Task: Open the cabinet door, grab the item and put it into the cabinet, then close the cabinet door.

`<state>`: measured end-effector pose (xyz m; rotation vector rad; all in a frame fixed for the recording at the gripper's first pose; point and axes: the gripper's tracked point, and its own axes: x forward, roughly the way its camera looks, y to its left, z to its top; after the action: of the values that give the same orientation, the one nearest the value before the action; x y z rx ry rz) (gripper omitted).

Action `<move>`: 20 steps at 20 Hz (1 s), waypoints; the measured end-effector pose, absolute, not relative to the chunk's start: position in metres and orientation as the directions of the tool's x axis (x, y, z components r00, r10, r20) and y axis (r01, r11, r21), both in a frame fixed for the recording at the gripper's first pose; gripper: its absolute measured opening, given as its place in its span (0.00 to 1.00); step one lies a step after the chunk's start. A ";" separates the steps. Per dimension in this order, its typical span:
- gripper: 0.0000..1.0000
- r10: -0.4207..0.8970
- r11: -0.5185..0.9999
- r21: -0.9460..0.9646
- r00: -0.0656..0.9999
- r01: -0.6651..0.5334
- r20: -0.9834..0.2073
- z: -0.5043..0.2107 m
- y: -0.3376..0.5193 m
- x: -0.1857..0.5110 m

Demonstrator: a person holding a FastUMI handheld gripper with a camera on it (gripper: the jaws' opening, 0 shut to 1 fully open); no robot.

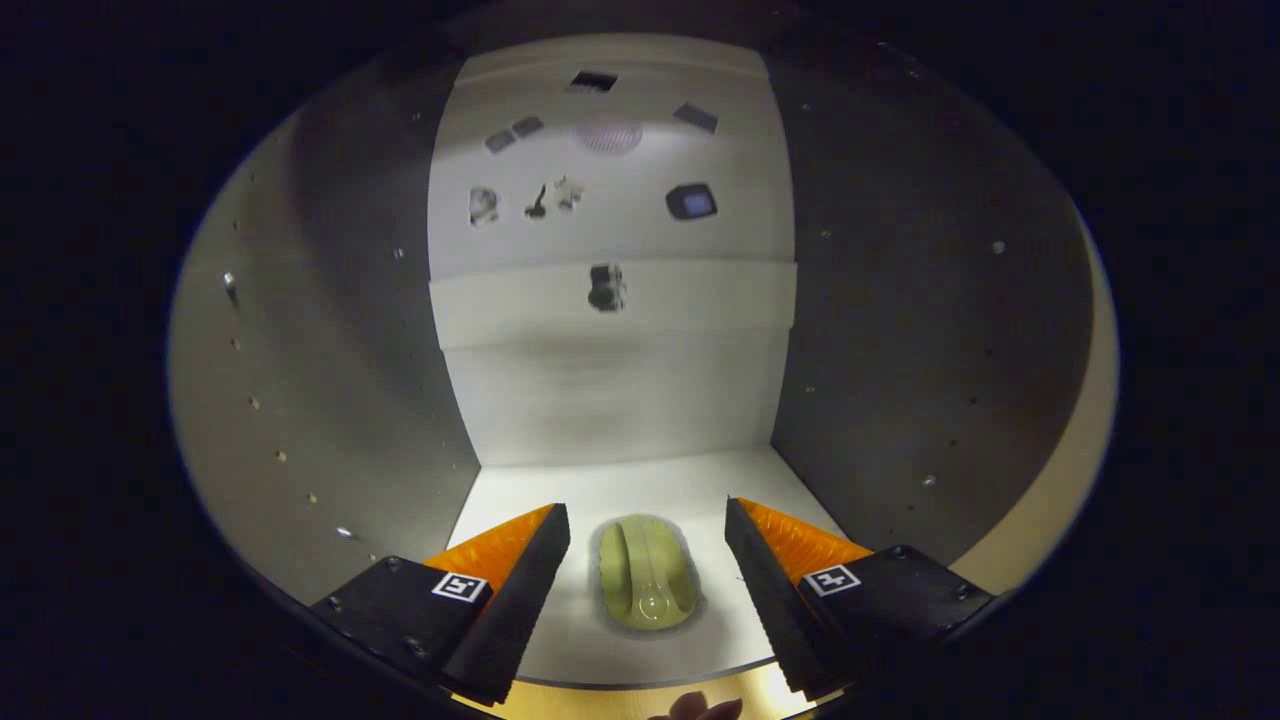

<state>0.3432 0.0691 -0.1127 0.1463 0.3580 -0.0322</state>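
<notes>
**Item set down inside the open cabinet, gripper released**

The cabinet (620,400) interior surrounds the scene: 2 grey side walls with rows of small shelf-pin holes, a pale back wall, and a white floor panel (620,480) lit from the front. Several small dark shapes appear on the back wall high above; they are too small to identify. A pale yellow-green item (648,585), oblong with a rounded dimple toward its near end, lies flat on the floor panel, close to the front edge and roughly midway between the 2 side walls. The gripper (647,535) is spread wide: its 2 black-padded, orange-backed fingers (520,590) stand either side of the item, and neither pad touches it. A fingertip (700,708) of a person shows just below the panel's front edge.

Judged stage: the item appears placed; withdrawal and door closing remain. Risks: a finger could clip the item on the way out and drag it over the front edge, since it lies so near that edge; the closing door could also strike it there.
</notes>
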 end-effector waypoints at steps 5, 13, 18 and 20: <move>0.98 -0.047 0.990 0.125 0.988 0.066 -0.150 -0.028 0.047 0.287; 0.98 -0.085 0.996 0.026 0.989 0.083 0.118 0.063 0.019 0.141; 0.98 -0.085 0.993 0.085 0.992 0.077 0.098 0.057 0.004 0.054; 0.98 -0.078 0.992 0.100 0.994 0.070 0.079 0.049 -0.003 0.026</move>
<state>0.0261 -0.0028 0.0494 0.0974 -0.0826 -0.0747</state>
